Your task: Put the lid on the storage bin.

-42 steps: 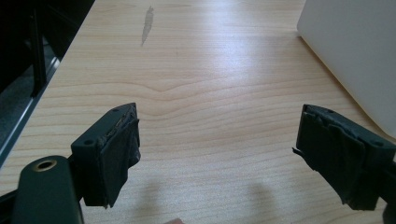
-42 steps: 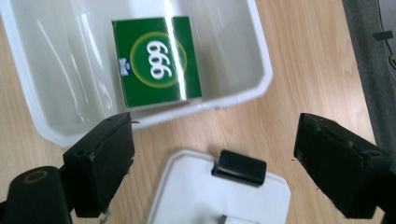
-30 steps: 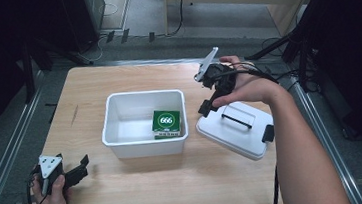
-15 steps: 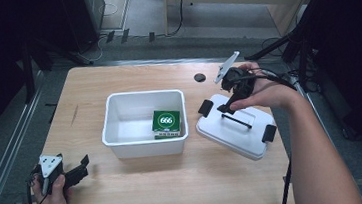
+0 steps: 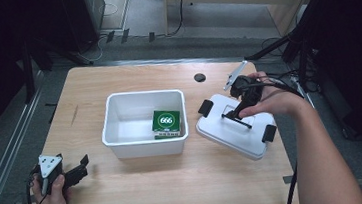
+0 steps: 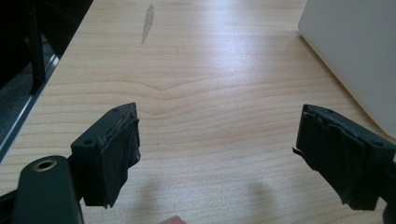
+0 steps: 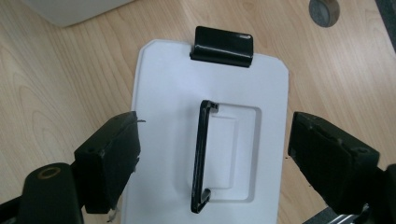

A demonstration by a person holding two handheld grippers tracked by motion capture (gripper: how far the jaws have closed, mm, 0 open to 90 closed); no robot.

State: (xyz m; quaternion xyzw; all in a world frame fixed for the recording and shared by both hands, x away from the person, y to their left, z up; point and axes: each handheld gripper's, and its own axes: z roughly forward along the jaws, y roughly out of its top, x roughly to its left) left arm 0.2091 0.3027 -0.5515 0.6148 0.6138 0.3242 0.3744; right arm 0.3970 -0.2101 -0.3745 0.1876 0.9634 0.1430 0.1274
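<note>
- Our right gripper (image 5: 240, 110) hangs over the flat white plastic lid (image 7: 210, 135), jaws closing a touch but spread either side of its black bar handle (image 7: 201, 158), not touching.
- Our left gripper (image 5: 77, 169) rests spread wide over the pale wooden table (image 6: 196, 70).
- The lid lies just right of the white rectangular plastic bin (image 5: 122, 138).

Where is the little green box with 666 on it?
In the high view, the small green cardboard box lies inside the white plastic tub at mid-table, against its right wall, left of the white plastic lid.
</note>
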